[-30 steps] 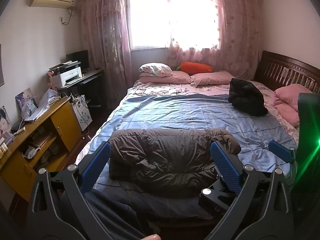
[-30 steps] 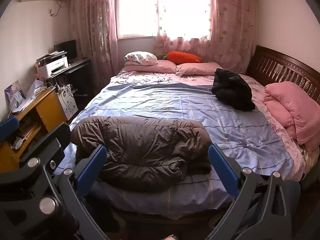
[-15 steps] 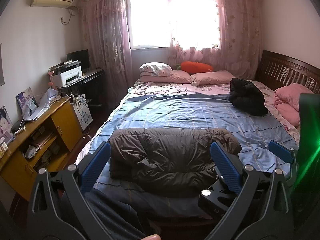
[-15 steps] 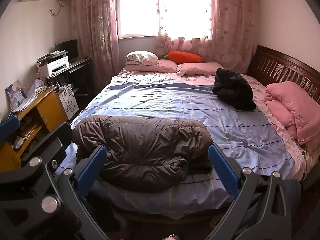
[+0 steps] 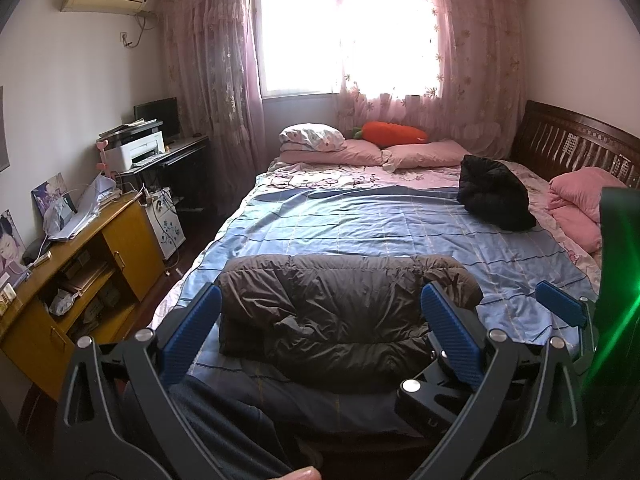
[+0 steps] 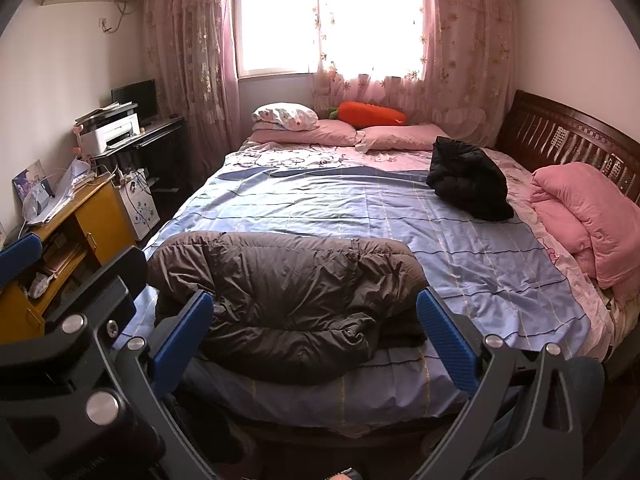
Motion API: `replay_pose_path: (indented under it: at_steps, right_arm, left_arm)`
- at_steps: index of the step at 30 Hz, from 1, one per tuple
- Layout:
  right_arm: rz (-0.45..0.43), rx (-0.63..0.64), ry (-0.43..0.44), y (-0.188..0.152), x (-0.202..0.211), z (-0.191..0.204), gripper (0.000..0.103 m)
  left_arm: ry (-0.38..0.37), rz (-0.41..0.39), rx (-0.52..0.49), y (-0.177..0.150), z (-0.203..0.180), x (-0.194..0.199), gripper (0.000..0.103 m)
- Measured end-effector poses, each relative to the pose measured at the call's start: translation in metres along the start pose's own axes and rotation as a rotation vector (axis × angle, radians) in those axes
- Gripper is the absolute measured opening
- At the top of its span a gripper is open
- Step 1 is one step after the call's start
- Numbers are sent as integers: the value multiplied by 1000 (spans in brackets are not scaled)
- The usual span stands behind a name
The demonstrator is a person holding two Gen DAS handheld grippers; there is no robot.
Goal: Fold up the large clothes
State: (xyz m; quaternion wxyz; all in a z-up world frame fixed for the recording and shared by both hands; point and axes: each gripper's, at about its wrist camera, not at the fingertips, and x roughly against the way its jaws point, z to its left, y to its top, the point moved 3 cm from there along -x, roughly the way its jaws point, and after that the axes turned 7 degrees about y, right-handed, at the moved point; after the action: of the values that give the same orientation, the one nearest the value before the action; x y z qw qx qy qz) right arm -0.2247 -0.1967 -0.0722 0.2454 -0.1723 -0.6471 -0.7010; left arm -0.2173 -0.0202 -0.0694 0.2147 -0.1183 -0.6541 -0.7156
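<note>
Clearly the brown puffer jacket [image 5: 340, 316] is a soft, airy thing: quilted, shiny shell fabric, thick with filling, probably light for its bulk but springy and slick, so any fold is likely to puff back open or slide. It lies in the lower middle of both views, bundled into a rough folded rectangle on the near edge of the blue striped bedsheet [image 5: 384, 224], its sheen and deep creases showing in the window light. The left gripper [image 5: 320, 336] is spread wide and grasps nothing, its blue ribbed pads [image 5: 192, 332] framing the bundle from in front. The right gripper [image 6: 316, 334] is likewise released and empty, its fingers wide apart.

A good hold, I judge, would be on a thick rolled edge or a corner at either end of the bundle, pinching several layers at once so the slippery shell does not slide out.

Toward the upper right lies a black jacket [image 6: 468, 184], crumpled in a matte heap, near a folded pink quilt [image 6: 588, 216] at the right edge.
</note>
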Motion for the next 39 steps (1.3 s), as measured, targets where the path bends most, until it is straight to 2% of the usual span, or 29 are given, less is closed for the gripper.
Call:
replay_pose_path:
  at_steps: [10, 16, 39]
  right_arm:
    - [-2, 5, 3, 0, -1, 0, 102]
    - [-2, 6, 2, -1, -1, 3, 102]
    - [5, 7, 5, -3, -2, 6, 102]
  left_arm:
    - [7, 3, 3, -2, 0, -1, 101]
    - [-14, 24, 15, -5, 2, -3, 101]
    - [16, 13, 1, -7, 4, -2, 101]
